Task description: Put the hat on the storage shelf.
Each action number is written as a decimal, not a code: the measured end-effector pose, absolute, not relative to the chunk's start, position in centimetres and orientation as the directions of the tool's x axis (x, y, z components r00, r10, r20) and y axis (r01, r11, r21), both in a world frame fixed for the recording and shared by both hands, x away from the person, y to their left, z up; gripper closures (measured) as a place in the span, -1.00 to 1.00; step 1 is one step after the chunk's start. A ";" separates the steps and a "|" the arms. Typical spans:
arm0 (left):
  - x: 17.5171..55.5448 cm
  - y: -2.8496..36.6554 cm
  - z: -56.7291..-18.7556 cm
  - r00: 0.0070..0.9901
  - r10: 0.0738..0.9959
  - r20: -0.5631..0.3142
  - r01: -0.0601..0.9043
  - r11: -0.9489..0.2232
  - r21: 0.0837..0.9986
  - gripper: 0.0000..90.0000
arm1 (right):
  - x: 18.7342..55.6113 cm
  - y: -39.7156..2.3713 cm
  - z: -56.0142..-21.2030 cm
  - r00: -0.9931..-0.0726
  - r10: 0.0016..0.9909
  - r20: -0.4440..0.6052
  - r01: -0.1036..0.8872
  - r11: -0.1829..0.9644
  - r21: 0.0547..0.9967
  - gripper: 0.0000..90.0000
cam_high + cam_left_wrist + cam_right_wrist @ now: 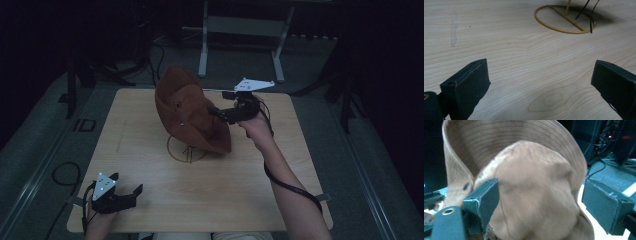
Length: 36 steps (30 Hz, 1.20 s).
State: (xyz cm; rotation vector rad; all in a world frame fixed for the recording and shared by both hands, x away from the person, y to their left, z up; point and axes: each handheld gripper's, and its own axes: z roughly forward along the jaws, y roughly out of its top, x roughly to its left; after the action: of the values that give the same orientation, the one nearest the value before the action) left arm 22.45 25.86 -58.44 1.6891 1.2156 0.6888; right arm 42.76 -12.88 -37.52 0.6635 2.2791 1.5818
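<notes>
Fingers (482, 202) of the right gripper (223, 113) stand wide, unclenched beside the brown hat (187, 107) (tilted on its stand (186, 150)), so gripping its crown comes next

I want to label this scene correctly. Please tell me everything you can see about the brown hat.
The brown hat looks like soft fabric, with a rounded crown and a wide stitched brim curling up behind it. Small eyelets dot its side. It sits tilted above the yellow wire stand at mid-table. The right gripper has open jaws on either side of the crown, not pressing it.
</notes>
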 end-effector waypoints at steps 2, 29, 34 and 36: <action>22.4 25.8 -58.5 0.358 0.931 -0.067 0.422 -0.097 0.902 -0.95 | 42.6 -13.8 -38.0 -0.846 0.532 0.025 0.211 0.293 0.932 -0.68; 22.1 25.2 -58.3 0.372 0.927 -0.038 0.401 -0.123 0.908 -0.95 | 39.6 -21.6 -50.7 -0.790 0.608 0.076 0.347 0.341 0.874 -0.66; 22.1 25.1 -58.2 0.370 0.929 -0.029 0.392 -0.128 0.911 -0.95 | 38.4 -22.1 -52.5 -0.799 0.594 0.089 0.360 0.355 0.863 -0.67; 22.1 25.2 -58.2 0.369 0.929 -0.036 0.393 -0.120 0.912 -0.95 | 37.9 -22.2 -53.0 -0.799 0.596 0.079 0.358 0.367 0.859 -0.67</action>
State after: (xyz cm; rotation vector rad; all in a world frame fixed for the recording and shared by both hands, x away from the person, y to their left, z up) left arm 22.12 25.17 -58.16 1.6968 1.1817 0.7208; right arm 37.92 -22.21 -53.00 0.8501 2.3836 1.4034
